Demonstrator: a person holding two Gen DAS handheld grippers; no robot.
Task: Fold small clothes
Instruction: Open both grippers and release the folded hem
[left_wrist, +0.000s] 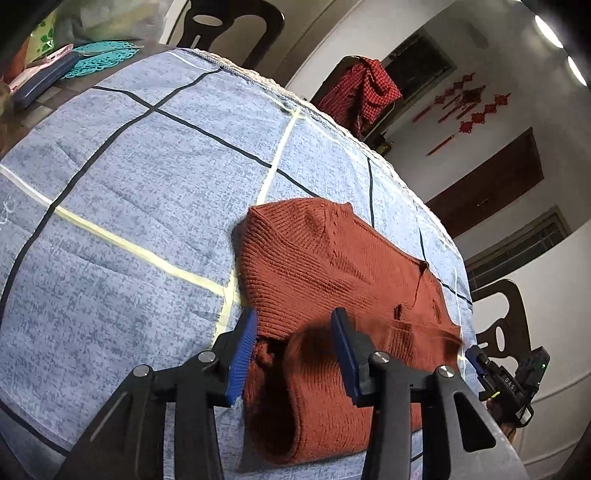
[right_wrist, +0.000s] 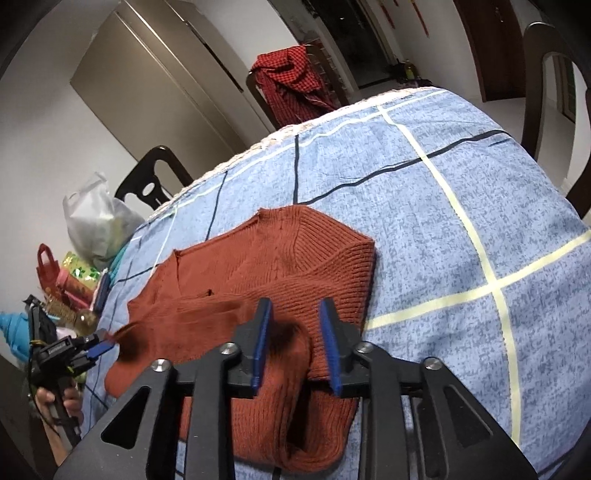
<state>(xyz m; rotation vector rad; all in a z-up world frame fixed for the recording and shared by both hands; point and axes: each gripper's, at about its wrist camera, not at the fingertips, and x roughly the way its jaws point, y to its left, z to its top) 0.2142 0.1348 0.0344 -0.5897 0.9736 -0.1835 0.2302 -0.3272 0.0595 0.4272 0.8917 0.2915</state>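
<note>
A rust-red knitted sweater (left_wrist: 325, 266) lies partly folded on a blue checked cloth (left_wrist: 122, 184) that covers the table. My left gripper (left_wrist: 295, 328) is open, its blue pads on either side of a raised fold at the sweater's near edge. My right gripper (right_wrist: 295, 317) is open too, its pads astride a bunched fold of the sweater (right_wrist: 266, 266) at the opposite end. Each gripper shows in the other's view: the right one (left_wrist: 476, 360) at the sweater's far corner, the left one (right_wrist: 99, 345) at its left edge.
Dark wooden chairs (right_wrist: 554, 92) stand around the table; one (right_wrist: 295, 81) carries a red checked garment. Teal mats and a pencil case (left_wrist: 48, 77) lie beyond the cloth's edge. Bags and bottles (right_wrist: 81, 258) crowd the table's left end.
</note>
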